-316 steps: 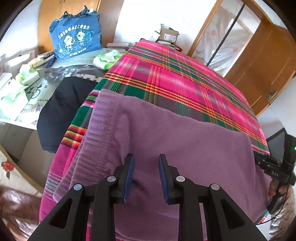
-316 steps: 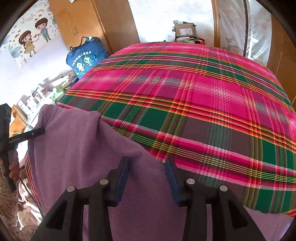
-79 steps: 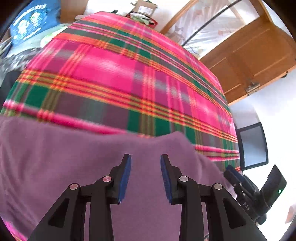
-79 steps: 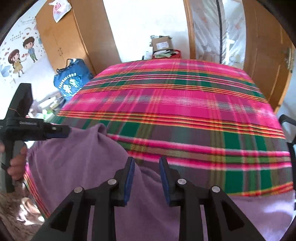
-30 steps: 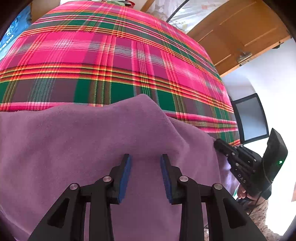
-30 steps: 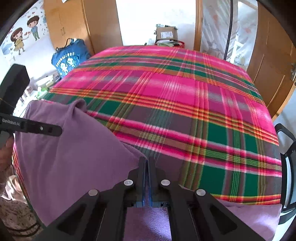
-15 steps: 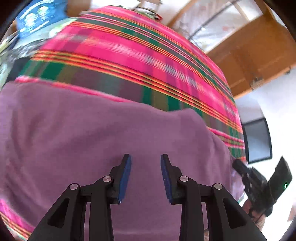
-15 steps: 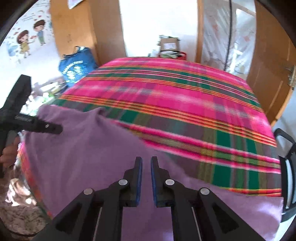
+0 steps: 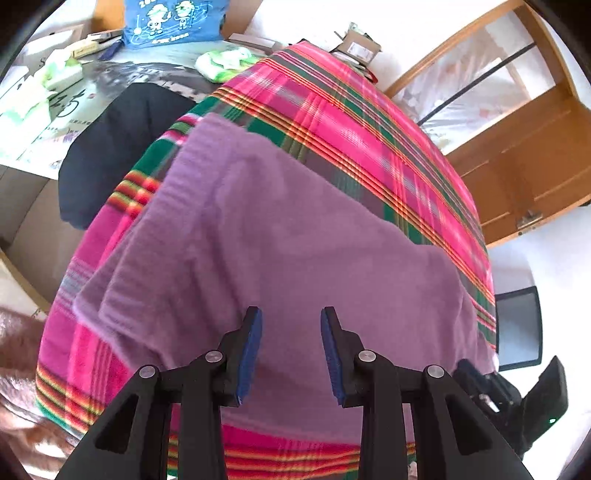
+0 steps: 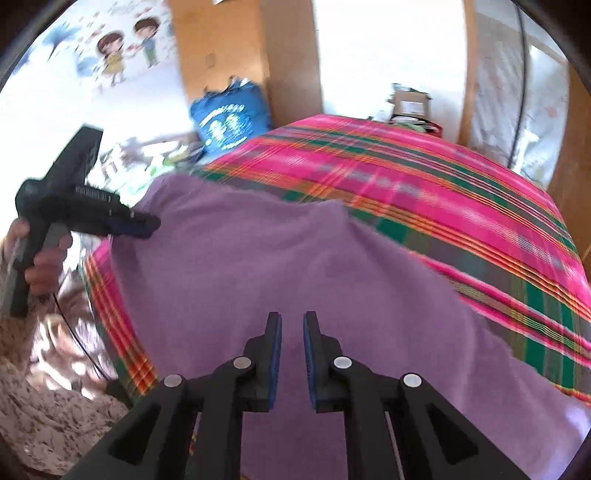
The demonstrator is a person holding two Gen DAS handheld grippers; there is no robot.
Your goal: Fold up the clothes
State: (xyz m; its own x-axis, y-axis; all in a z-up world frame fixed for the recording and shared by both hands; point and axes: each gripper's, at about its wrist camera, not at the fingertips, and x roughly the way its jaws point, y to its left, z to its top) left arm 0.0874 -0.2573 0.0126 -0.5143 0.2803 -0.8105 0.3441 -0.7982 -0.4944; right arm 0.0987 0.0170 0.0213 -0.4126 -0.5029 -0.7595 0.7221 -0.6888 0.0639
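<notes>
Plaid blanket (image 9: 369, 122) fills centre frame beneath a purple garment (image 9: 280, 236); wooden door (image 9: 524, 147) at right. Left gripper (image 9: 291, 325) open, empty; right gripper (image 10: 292, 325) opening, empty.

A purple fleece garment (image 9: 280, 236) lies spread flat across the near edge of the plaid blanket (image 9: 369, 122).

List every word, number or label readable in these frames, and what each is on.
No text reads cleanly.
Blue bag: white print, cut off by the frame; blurred in the right wrist view.
Cardboard box: white label, too small.
Printed sheet: dark writing, too small.
Left gripper: lettering, blurred.
</notes>
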